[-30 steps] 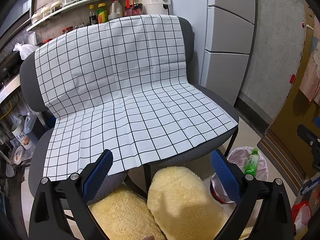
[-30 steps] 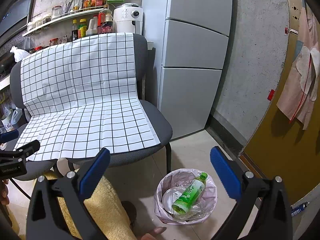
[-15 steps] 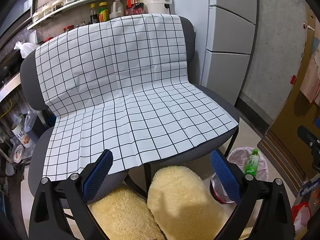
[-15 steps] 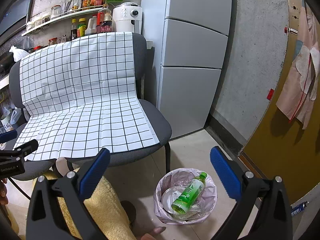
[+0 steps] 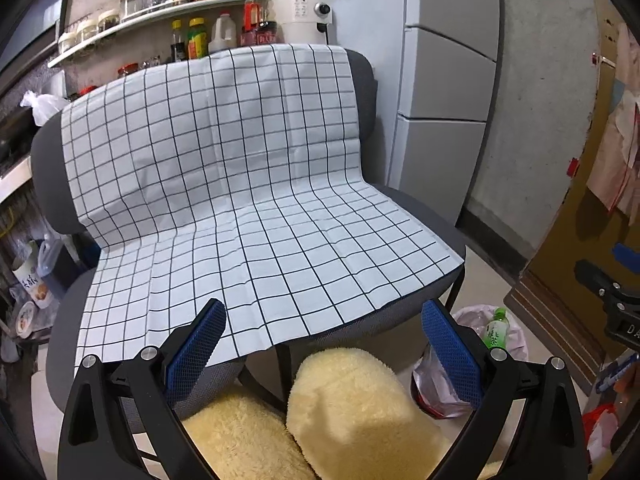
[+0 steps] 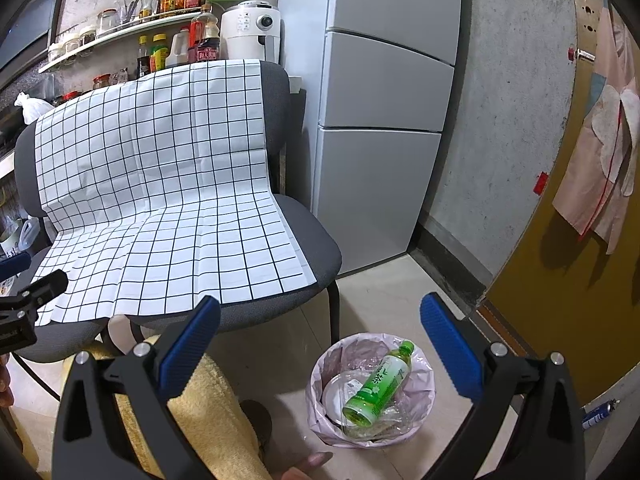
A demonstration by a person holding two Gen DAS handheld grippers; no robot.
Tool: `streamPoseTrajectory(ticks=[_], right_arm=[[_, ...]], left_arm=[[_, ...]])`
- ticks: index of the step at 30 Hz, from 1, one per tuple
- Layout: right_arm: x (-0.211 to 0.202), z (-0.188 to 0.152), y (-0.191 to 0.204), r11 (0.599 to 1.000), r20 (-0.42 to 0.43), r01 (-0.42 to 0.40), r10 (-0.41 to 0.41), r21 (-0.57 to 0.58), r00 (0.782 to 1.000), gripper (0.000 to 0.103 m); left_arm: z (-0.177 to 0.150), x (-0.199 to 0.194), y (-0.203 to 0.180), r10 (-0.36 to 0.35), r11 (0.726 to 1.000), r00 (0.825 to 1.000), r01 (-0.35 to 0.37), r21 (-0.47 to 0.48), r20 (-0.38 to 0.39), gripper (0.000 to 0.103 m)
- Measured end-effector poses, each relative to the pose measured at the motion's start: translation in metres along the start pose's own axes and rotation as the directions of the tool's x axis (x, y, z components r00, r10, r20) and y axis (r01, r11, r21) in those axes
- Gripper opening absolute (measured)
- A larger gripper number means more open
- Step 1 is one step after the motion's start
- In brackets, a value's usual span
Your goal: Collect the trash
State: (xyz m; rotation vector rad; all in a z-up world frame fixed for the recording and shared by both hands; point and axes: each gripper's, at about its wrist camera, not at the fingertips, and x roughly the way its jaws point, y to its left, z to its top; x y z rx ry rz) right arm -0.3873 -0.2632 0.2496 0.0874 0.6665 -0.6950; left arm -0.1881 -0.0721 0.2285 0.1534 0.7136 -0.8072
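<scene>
At far left a shelf (image 5: pixel 160 12) carries jars and sauce bottles (image 5: pixel 196 38), with a white appliance (image 5: pixel 302 14) at its right end. Below it stand two grey chairs (image 5: pixel 362 92) side by side, both draped with one white cloth (image 5: pixel 240 184) ruled in black squares that runs down the backs and over the seats; nothing lies on the cloth. The left gripper (image 5: pixel 324 344) hangs low in front of the seats, its blue-padded jaws wide apart and holding nothing, above the person's fuzzy yellow legs (image 5: pixel 352 408). Right of the chairs rises a tall white fridge (image 6: pixel 384 120) against a concrete wall. The right gripper (image 6: pixel 320 340) points down at the floor beside the right chair, jaws likewise spread wide with nothing between them. Seen between its fingers, a small bin (image 6: pixel 370 394) lined with a pale pink bag stands on the tiled floor near the chair leg. Inside it a green tea bottle (image 6: pixel 380 380) lies tilted, cap up toward the rim, resting on a white plate-like piece and clear plastic. Further right is a yellow-brown door (image 6: pixel 560 280) with a pink garment (image 6: pixel 608 160) hanging on it.
</scene>
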Motion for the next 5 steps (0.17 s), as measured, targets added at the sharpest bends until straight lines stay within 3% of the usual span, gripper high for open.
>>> streamPoseTrajectory(ticks=[5], right_arm=[[0.031, 0.004, 0.010, 0.999, -0.033, -0.043, 0.043, -0.004, 0.999, 0.098]], left_arm=[[-0.001, 0.025, 0.018, 0.022, 0.999, 0.998, -0.024, -0.040, -0.050, 0.097]])
